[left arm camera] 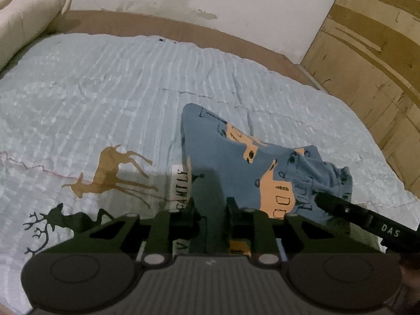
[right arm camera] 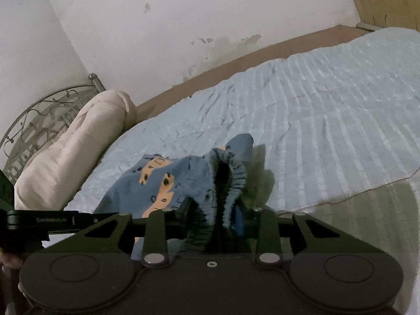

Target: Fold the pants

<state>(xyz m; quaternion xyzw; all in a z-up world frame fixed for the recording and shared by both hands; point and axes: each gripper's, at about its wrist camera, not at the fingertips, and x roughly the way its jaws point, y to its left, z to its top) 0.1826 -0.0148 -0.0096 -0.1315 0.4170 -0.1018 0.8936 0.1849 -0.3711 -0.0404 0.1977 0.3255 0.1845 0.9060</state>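
Small blue pants (left arm camera: pixel 236 152) with orange car prints lie bunched on the pale blue blanket (left arm camera: pixel 105 92). In the left wrist view my left gripper (left arm camera: pixel 212 210) is shut on an edge of the cloth, which rises in a taut fold between its fingers. A black finger (left arm camera: pixel 349 212) of the right gripper reaches in from the right at the gathered waistband. In the right wrist view the pants (right arm camera: pixel 162 178) hang toward the camera, and my right gripper (right arm camera: pixel 218 212) is shut on the ruffled elastic waistband (right arm camera: pixel 236 183). The left gripper's black bar (right arm camera: pixel 52 220) shows at the left edge.
The blanket (right arm camera: pixel 328 120) has deer prints (left arm camera: pixel 113 173) and lies on a bed with a brown mattress edge (left arm camera: pixel 210 31). A rolled cream quilt (right arm camera: pixel 78 144) lies by a metal headboard (right arm camera: pixel 39 115). A wooden cabinet (left arm camera: pixel 372 39) stands at the right; a stained white wall (right arm camera: pixel 183 26) is behind.
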